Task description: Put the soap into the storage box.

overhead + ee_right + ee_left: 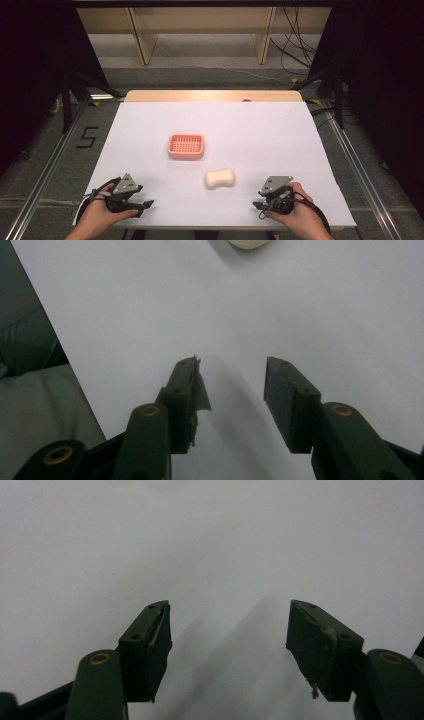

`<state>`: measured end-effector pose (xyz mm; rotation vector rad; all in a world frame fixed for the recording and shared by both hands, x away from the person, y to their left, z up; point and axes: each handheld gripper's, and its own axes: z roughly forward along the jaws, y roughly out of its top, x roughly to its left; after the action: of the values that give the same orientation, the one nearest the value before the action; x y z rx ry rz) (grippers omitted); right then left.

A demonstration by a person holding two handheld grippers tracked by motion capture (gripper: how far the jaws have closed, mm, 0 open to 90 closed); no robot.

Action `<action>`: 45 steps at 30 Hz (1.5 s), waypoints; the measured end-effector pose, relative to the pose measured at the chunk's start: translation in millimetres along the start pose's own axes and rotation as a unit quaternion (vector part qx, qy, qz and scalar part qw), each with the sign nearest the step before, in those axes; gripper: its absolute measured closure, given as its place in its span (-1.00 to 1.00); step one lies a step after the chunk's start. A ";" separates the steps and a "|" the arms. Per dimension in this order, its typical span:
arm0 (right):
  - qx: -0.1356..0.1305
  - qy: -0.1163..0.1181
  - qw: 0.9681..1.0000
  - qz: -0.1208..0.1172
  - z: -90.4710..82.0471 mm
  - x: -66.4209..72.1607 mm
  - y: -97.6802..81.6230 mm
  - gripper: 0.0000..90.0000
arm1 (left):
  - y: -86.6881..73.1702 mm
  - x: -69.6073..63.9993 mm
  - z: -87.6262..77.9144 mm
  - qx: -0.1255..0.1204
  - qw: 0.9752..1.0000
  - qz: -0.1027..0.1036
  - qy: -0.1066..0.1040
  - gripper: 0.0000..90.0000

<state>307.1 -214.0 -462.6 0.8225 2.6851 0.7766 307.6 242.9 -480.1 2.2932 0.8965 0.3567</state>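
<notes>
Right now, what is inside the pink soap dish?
The pink soap dish holds nothing: its ribbed grid floor is bare. The cream soap bar lies beside it on the white table. What lies under the dish is covered.

One mark can be read: a figure "5" [88, 137], laid out in dark strips on the grey floor to the left of the surface, seen in the high view. It lies just beside the metal rail that runs along that side of the floor. Its strokes are straight and angular, and it reads upright from the person's side. The white surface carries no print, and the two gripper views show no legible writing, label or brand on the black jaws or on the white sheet below them.
</notes>
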 end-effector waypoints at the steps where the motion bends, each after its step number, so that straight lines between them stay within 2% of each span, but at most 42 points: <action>1: 0.003 0.003 1.000 -0.020 0.7 -1.6 3.1 0.25 | -0.2 0.0 0.7 0.000 1.000 -0.002 -0.002 -0.26; 3: 0.021 0.007 0.999 -0.031 0.5 -1.1 9.2 0.20 | -0.3 0.1 1.5 0.002 1.000 -0.001 -0.001 -0.27; 4: 0.025 0.006 0.999 -0.044 1.2 -2.0 13.2 0.19 | 0.4 0.7 1.4 0.009 1.000 0.002 -0.004 -0.27; 7: 0.056 0.019 0.996 -0.065 2.5 -3.7 27.0 0.09 | 0.2 0.2 1.8 0.009 1.000 0.003 -0.003 -0.28; 9: 0.068 0.017 0.993 -0.097 4.9 -7.0 37.4 0.07 | -0.3 0.5 1.6 0.007 1.000 0.011 0.000 -0.30; 12: 0.102 0.023 0.988 -0.114 8.4 -10.5 52.3 0.04 | -0.4 0.6 1.8 0.008 1.000 0.012 0.001 -0.30; 13: 0.105 0.027 0.986 -0.127 9.9 -12.5 57.5 0.04 | 0.1 1.0 1.8 0.011 1.000 0.012 -0.001 -0.31; 14: 0.117 0.031 0.985 -0.121 9.9 -13.0 62.0 0.03 | 0.4 0.9 1.7 0.013 1.000 0.011 -0.002 -0.31; 15: 0.117 0.038 0.981 -0.147 12.1 -16.6 66.4 0.03 | 0.5 0.8 1.9 0.012 1.000 0.012 -0.002 -0.31; 17: 0.126 0.039 0.980 -0.147 13.3 -18.8 75.4 0.03 | 0.4 0.7 2.8 0.011 1.000 0.011 -0.002 -0.31; 18: 0.134 0.034 0.981 -0.135 13.3 -18.3 78.5 0.03 | -0.2 -0.4 3.6 0.007 1.000 0.002 -0.003 -0.31; 20: 0.132 0.038 0.978 -0.157 16.1 -21.3 86.0 0.03 | 0.2 0.9 3.1 0.007 1.000 0.010 0.000 -0.31; 21: 0.134 0.038 0.977 -0.159 17.0 -21.5 89.2 0.03 | -0.4 0.2 3.6 0.006 1.000 0.000 -0.002 -0.31; 23: 0.136 0.042 0.976 -0.165 18.1 -22.0 94.2 0.02 | -0.9 0.5 2.7 0.007 1.000 -0.001 -0.001 -0.31; 24: 0.138 0.033 0.974 -0.179 19.8 -23.3 97.5 0.01 | -1.4 0.3 2.5 0.005 1.000 -0.004 -0.002 -0.31; 25: 0.142 0.030 0.974 -0.174 20.4 -22.7 99.2 0.00 | -1.3 1.0 1.7 0.012 1.000 -0.002 -0.003 -0.31; 26: 0.144 0.034 0.972 -0.181 21.8 -22.9 101.6 -0.01 | -1.7 0.8 0.9 0.011 1.000 -0.001 -0.003 -0.31; 28: 0.156 0.031 0.972 -0.171 23.4 -21.2 104.6 -0.02 | -2.6 1.3 0.7 0.008 1.000 0.006 0.003 -0.31; 29: 0.155 0.034 0.970 -0.183 26.0 -22.2 107.2 -0.02 | -3.0 1.1 0.6 0.007 1.000 0.004 0.003 -0.31; 30: 0.162 0.031 0.971 -0.175 26.6 -20.6 108.7 -0.03 | -2.9 1.4 0.2 0.013 1.000 0.003 0.003 -0.31; 31: 0.150 0.041 0.966 -0.206 30.1 -23.3 111.7 -0.03 | -3.7 0.9 0.4 0.006 1.000 0.002 0.003 -0.31; 32: 0.147 0.041 0.965 -0.214 32.1 -24.0 113.8 -0.03 | -3.9 1.0 0.3 0.006 1.000 0.002 0.003 -0.31; 33: 0.156 0.039 0.968 -0.192 31.3 -21.5 114.6 -0.04 | -4.2 1.1 0.1 0.006 1.000 0.002 0.004 -0.31; 34: 0.162 0.036 0.968 -0.190 31.5 -21.1 116.4 -0.04 | -4.5 1.2 -0.4 0.008 1.000 0.002 0.004 -0.31; 35: 0.153 0.044 0.964 -0.211 34.2 -22.6 119.5 -0.04 | -4.9 1.2 -0.6 0.008 1.000 0.001 0.005 -0.31; 36: 0.164 0.042 0.966 -0.197 33.7 -21.4 120.9 -0.05 | -5.2 1.2 -0.9 0.008 1.000 -0.001 0.005 -0.31; 37: 0.156 0.048 0.963 -0.213 36.4 -24.0 123.0 -0.06 | -5.9 0.7 -0.5 0.008 1.000 -0.010 0.003 -0.31; 40: 0.165 0.048 0.962 -0.214 39.5 -23.6 128.9 -0.08 | -6.1 1.3 -2.1 0.011 1.000 -0.010 -0.004 -0.31; 42: 0.163 0.050 0.960 -0.224 42.3 -24.3 133.2 -0.10 | -6.3 1.7 -2.1 0.012 1.000 -0.009 0.002 -0.31; 44: 0.168 0.053 0.960 -0.218 44.2 -22.4 137.0 -0.11 | -6.4 1.8 -2.3 0.013 1.000 -0.008 0.003 -0.31; 45: 0.165 0.056 0.958 -0.226 45.8 -23.2 138.7 -0.11 | -6.2 2.4 -2.4 0.013 1.000 -0.003 0.005 -0.31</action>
<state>405.3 -110.6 -423.3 0.1976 2.9787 0.2783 305.1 249.1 -482.3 2.3143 0.9176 0.3548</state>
